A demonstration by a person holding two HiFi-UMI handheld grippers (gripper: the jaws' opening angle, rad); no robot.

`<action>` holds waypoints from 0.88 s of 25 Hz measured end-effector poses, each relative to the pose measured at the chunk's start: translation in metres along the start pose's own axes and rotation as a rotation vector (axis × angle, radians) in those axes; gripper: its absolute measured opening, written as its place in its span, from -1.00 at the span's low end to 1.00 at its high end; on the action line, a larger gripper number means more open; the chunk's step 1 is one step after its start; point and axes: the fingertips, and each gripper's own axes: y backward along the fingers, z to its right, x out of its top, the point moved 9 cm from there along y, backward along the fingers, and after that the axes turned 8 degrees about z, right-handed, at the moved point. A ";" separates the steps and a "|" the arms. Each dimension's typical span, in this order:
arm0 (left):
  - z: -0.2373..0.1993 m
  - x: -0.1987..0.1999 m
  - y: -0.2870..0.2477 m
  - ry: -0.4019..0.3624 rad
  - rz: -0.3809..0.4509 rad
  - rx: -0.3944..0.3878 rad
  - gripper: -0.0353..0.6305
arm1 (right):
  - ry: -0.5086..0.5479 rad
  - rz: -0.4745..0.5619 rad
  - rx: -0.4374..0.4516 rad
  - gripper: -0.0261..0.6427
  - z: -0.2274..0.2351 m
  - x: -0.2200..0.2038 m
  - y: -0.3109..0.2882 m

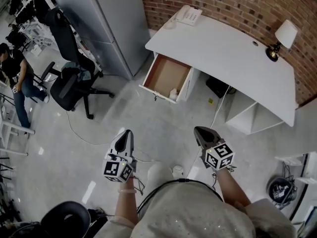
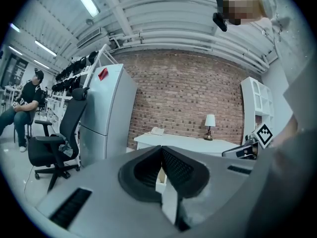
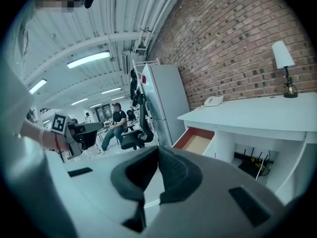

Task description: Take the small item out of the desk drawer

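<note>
Desk (image 1: 223,48), white, curved top, upper right of the head view, set against a brick wall (image 1: 233,4); on it a phone (image 1: 189,15) at the upper left end and a lamp (image 1: 283,37) at the right end. Drawer (image 1: 166,76), open at the desk's left end, brown floor showing, white front panel toward the camera. Small item (image 1: 173,94), white, inside the drawer at its lower right corner, just behind the front panel; too small to tell what it is. Left gripper (image 1: 128,132), lower centre-left of the head view, held in a hand, jaws pressed together with nothing between them, as its own view shows; tips aimed up the frame, well apart from the drawer. Right gripper (image 1: 197,130), lower centre-right, likewise closed and empty, well apart from the drawer, which appears at centre right of the right gripper view. Shelf unit (image 1: 247,115), white, open-fronted, under the desk's right half. Office chair (image 1: 69,81), black, upper left, beside a tall grey cabinet (image 1: 106,24). Person (image 1: 15,76), dark top, at the far left edge.
</note>
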 end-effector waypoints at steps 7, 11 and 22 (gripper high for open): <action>-0.018 0.004 -0.004 -0.004 0.007 0.038 -0.88 | -0.004 -0.008 0.035 -0.90 -0.003 0.003 -0.019; -0.021 -0.007 -0.021 0.008 -0.014 0.029 -0.88 | -0.016 -0.025 0.044 -0.90 0.006 -0.001 -0.035; -0.063 -0.009 -0.110 -0.036 -0.006 -0.009 -0.88 | 0.007 -0.073 0.082 -0.90 0.041 0.019 -0.120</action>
